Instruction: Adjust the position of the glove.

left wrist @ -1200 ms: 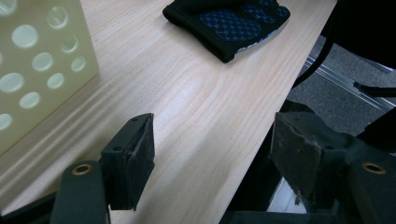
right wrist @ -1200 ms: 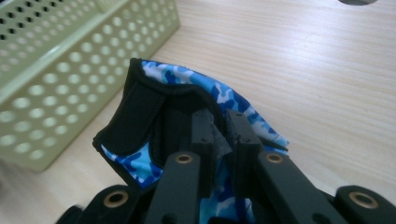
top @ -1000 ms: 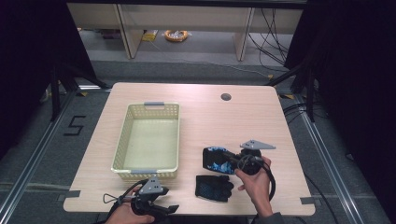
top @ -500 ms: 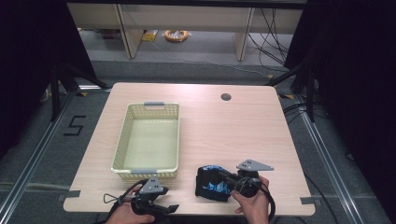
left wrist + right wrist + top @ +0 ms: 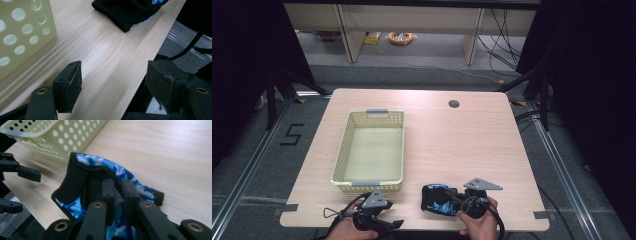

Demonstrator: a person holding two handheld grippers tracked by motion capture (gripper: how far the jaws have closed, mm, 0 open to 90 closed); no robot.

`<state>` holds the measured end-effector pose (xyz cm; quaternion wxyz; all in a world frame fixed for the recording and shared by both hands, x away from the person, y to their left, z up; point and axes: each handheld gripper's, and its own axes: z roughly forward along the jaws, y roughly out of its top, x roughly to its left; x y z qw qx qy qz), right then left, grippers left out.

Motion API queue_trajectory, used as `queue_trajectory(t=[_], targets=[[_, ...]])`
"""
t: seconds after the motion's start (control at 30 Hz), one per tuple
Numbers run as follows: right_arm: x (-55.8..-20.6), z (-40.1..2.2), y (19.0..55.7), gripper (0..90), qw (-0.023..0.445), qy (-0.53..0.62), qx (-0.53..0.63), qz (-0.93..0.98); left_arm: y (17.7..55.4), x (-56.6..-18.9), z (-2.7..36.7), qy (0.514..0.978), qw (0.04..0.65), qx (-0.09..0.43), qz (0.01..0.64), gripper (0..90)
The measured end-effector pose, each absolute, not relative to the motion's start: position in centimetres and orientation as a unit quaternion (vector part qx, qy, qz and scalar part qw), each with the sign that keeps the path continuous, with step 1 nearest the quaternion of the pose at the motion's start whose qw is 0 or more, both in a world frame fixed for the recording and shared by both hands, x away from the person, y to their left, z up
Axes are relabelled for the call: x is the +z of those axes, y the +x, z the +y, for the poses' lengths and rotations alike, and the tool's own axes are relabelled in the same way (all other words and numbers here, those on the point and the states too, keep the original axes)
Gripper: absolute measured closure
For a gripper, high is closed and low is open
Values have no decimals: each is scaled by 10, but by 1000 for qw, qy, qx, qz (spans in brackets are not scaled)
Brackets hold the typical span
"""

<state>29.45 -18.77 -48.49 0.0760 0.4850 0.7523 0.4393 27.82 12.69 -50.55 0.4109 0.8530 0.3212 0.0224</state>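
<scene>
Presently: glove [image 5: 438, 198], black with blue camouflage, held in right tongs [image 5: 455, 199] near front edge of surface [image 5: 452, 145]. Basket [image 5: 373, 150] lies left and slightly beyond glove, well nearer right hand's load than any other receptacle. Glove long axis runs roughly along front edge. Right tongs clamped on glove fabric [image 5: 100, 170]. Left tongs [image 5: 112, 82] gaping, empty, over bare surface just before basket's near wall.

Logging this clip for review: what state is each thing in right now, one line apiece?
Basket: upright on the table, nothing inside.
Blue camouflage glove: crumpled, pinched by the right gripper near the table's front edge.
Right gripper: shut on the glove.
Left gripper: open, nothing between its jaws.
</scene>
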Motion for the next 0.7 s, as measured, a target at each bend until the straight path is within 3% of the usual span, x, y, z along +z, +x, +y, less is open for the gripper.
queue_trajectory(t=[0.43, 0.7], targets=[[-500, -182, 301, 804, 72, 495, 419, 758, 279, -506, 127, 860, 405, 29, 309, 292], [-490, -186, 296, 646, 80, 491, 418, 760, 279, -504, 125, 853, 416, 21, 314, 333]])
